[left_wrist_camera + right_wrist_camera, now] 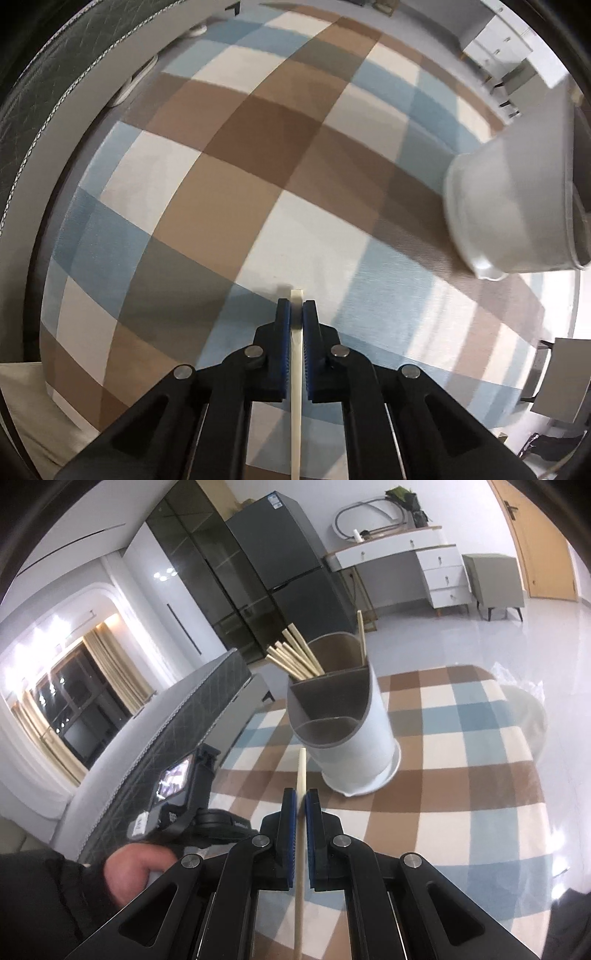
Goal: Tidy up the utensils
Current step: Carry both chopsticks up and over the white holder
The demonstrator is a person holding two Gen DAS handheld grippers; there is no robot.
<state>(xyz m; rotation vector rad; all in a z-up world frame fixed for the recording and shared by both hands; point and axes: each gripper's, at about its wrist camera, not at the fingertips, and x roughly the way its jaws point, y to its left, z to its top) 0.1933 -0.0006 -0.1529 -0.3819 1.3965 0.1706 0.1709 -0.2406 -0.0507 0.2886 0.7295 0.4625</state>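
Right gripper (300,805) pinching slim chopstick (301,775), white cylindrical holder (354,746) (divided inside)

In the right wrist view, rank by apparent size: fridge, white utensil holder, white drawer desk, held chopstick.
1. fridge
2. white utensil holder, nearer the camera, so unsure against the fridge
3. white drawer desk
4. held chopstick

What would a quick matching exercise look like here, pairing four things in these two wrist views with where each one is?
Things:
1. chopstick in the left gripper
2. bundle of chopsticks
3. utensil holder
4. chopstick in the right gripper

Places:
A. standing on the checkered tablecloth
B. leaning out of the holder's back compartment
C. between blue pads, its tip just past the fingers
D. between blue pads, its tip reaching toward the holder

Pairs: 1-C, 2-B, 3-A, 4-D
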